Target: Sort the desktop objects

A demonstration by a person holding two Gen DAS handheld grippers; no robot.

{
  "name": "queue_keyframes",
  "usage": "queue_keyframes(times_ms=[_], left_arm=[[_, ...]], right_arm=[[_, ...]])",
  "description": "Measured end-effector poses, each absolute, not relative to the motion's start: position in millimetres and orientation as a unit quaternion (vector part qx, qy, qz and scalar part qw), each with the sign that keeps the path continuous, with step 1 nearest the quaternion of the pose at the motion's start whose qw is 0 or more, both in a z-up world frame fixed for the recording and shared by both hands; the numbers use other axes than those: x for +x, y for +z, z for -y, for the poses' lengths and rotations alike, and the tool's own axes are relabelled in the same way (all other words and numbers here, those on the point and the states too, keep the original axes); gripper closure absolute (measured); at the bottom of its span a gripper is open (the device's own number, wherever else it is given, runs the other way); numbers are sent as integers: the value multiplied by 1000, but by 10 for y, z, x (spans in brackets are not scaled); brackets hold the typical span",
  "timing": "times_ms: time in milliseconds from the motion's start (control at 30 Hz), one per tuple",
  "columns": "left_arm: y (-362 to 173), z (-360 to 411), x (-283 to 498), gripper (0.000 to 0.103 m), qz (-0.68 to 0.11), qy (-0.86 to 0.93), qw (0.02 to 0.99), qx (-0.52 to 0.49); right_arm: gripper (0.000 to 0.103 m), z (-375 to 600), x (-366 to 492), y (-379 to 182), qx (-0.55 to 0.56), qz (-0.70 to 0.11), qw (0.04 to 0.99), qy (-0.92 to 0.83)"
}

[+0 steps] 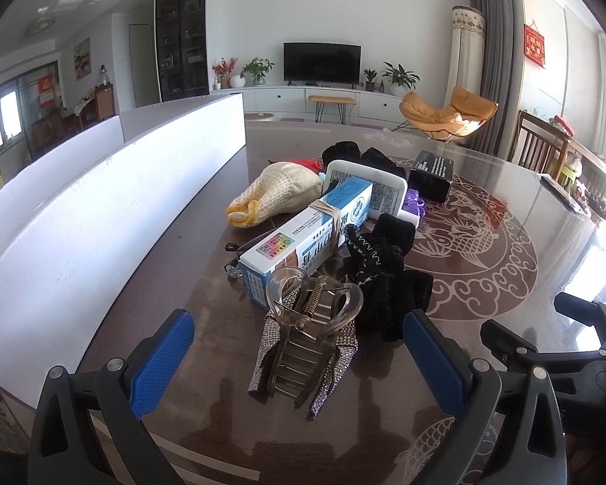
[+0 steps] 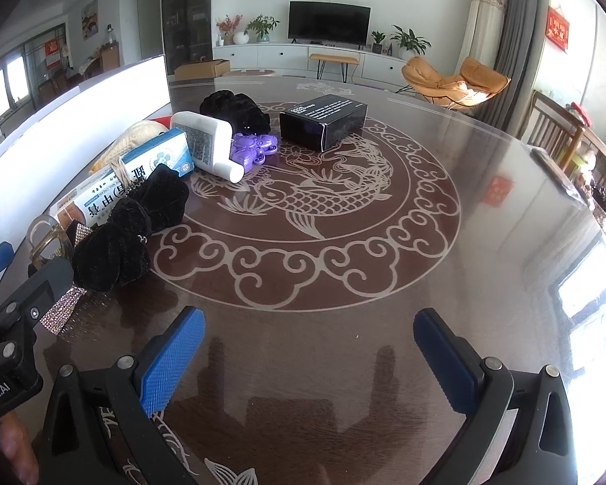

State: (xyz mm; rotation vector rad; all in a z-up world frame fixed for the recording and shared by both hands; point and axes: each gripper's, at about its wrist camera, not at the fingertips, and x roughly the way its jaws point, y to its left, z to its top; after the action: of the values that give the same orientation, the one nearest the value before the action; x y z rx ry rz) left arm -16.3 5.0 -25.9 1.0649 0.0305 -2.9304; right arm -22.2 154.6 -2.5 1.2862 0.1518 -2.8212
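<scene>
A clear hair claw clip with rhinestone ribbon (image 1: 303, 339) lies on the table between the open fingers of my left gripper (image 1: 299, 363), untouched. Behind it lie a blue-and-white box tied with a band (image 1: 303, 238), a black velvet bow (image 1: 384, 279), a cream knitted pouch (image 1: 274, 194), a white bottle (image 1: 367, 186), a purple item (image 1: 414, 202) and a black box (image 1: 430, 176). My right gripper (image 2: 309, 359) is open and empty over bare table, right of the pile; the bow (image 2: 129, 226), the purple item (image 2: 254, 149) and the black box (image 2: 323, 121) show there.
A white divider board (image 1: 101, 222) runs along the table's left side. The glass-topped table with a fish pattern (image 2: 343, 202) stretches to the right. The right gripper's body (image 1: 565, 347) shows at the left view's right edge. Chairs stand beyond the table's right side.
</scene>
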Motion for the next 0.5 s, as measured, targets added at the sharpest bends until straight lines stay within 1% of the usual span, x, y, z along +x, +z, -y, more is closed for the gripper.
queue_keyframes(times_ms=[500], left_arm=[[-269,-88,-162,0,-4,-939,11,343]], right_arm=[[0,-1528,-255,-46,422,-56,15,-905]])
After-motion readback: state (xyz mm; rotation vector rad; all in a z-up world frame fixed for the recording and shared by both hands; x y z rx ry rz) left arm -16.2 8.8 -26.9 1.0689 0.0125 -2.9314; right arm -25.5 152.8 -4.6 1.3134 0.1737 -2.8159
